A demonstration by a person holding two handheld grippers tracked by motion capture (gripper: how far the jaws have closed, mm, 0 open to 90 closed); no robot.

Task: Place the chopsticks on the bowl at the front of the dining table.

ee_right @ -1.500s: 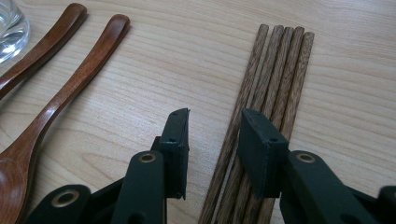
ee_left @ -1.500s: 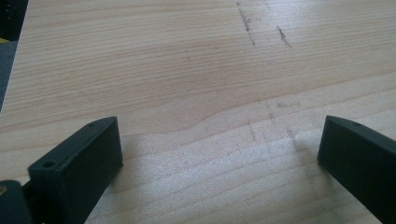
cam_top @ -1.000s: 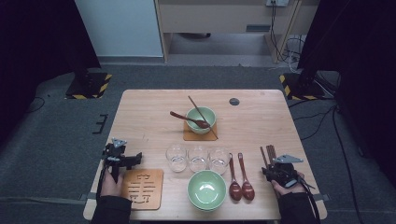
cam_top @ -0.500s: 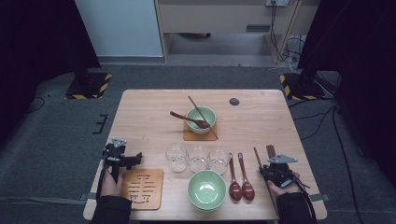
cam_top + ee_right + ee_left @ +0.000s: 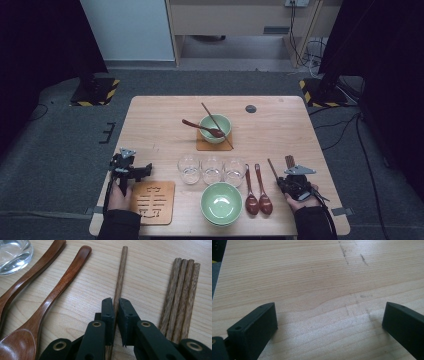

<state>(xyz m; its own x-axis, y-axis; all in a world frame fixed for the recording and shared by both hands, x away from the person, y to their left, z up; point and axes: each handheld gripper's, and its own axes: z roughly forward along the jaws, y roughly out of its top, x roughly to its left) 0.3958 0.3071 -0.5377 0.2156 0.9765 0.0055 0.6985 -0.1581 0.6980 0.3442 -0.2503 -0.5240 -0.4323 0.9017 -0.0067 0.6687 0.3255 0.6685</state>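
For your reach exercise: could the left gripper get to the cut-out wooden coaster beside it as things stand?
Probably yes. The left gripper hovers with jaws open just above the coaster, with bare table around it. The glasses and near bowl sit further right, out of the way.

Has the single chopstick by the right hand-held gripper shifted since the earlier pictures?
Yes. The single chopstick has swung left, away from the chopstick bundle, toward the spoons, as the right hand-held gripper closed on it.

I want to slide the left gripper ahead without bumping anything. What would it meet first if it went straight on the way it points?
Probably nothing: the left gripper, jaws wide open, faces bare table as far as its own view shows.
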